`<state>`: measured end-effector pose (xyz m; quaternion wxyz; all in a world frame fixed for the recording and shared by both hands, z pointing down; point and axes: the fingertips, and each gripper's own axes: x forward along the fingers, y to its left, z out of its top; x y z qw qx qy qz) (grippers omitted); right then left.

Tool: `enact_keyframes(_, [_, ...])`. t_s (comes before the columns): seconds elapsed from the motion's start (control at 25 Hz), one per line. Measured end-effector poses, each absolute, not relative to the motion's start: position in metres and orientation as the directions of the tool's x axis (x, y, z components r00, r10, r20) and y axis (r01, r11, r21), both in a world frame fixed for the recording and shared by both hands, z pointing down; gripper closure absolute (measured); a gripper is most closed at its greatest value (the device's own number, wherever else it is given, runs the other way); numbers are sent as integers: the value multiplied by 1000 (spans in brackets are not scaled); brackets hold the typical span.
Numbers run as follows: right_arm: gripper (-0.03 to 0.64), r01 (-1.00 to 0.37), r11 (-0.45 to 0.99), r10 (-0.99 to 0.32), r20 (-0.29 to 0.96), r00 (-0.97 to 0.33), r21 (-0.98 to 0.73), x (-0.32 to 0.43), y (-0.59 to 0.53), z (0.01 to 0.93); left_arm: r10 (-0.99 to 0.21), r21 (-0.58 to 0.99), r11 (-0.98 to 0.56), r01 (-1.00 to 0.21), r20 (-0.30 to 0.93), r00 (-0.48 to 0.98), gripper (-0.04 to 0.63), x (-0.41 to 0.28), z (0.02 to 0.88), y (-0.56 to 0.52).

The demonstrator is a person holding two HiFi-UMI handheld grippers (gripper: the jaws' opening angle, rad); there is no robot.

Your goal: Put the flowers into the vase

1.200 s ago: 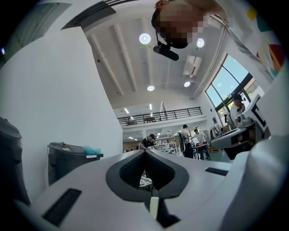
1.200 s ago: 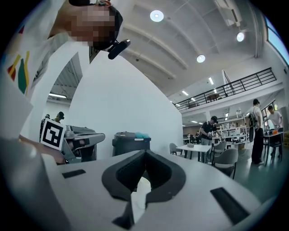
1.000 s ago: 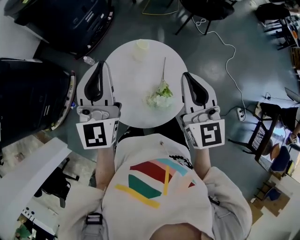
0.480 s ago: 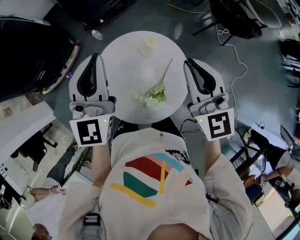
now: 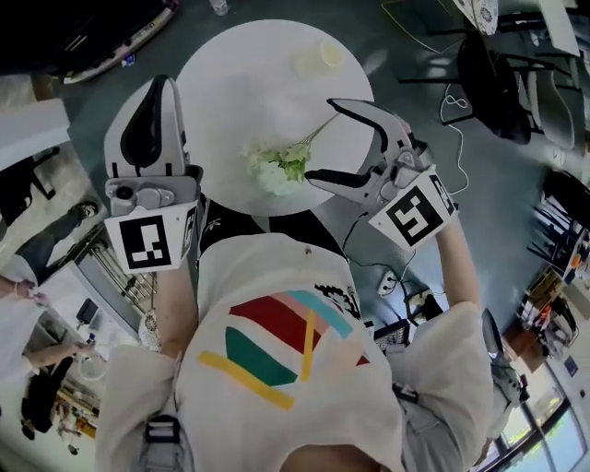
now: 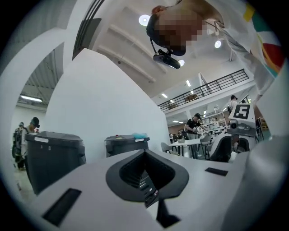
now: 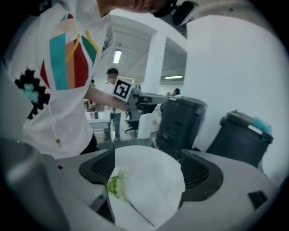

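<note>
A bunch of pale green-white flowers [image 5: 275, 168] lies on the round white table [image 5: 230, 83], its thin stem running up and right. The small pale vase [image 5: 330, 55] stands at the table's far edge. My right gripper [image 5: 324, 140] is rolled on its side just right of the blossoms. Its jaws have just been opening and stand wide apart with nothing pressed between them. In the right gripper view the flowers [image 7: 116, 185] show beyond the right gripper [image 7: 149, 173], close to its left pad. My left gripper [image 5: 159, 88] hangs shut and empty off the table's left edge; in its own view the left gripper [image 6: 145, 155] points level.
Black bins [image 5: 55, 28] stand left of the table and show as dark bins [image 7: 180, 122] in the right gripper view. Chairs [image 5: 498, 64] and a cable [image 5: 452, 101] lie on the floor to the right. Another person [image 5: 18, 295] stands at the far left.
The right gripper has rolled onto its side, dropped toward the flowers and gone from shut to wide open. The left gripper stays shut and has tipped lower. The head view has swung round.
</note>
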<state>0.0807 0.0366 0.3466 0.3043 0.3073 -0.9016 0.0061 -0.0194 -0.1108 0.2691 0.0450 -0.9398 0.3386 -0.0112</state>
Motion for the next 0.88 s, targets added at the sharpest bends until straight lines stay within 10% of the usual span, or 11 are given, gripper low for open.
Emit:
enact_keyframes(0.4, [178, 106, 992, -4, 832, -555, 75, 48, 98, 492, -747, -99, -663, -742, 29, 664, 595, -69, 301, -91])
enact_keyframes(0.88, [181, 252, 967, 138, 912, -385, -40, 28, 111, 579, -808, -44, -588, -807, 77, 584, 595, -113, 332, -108])
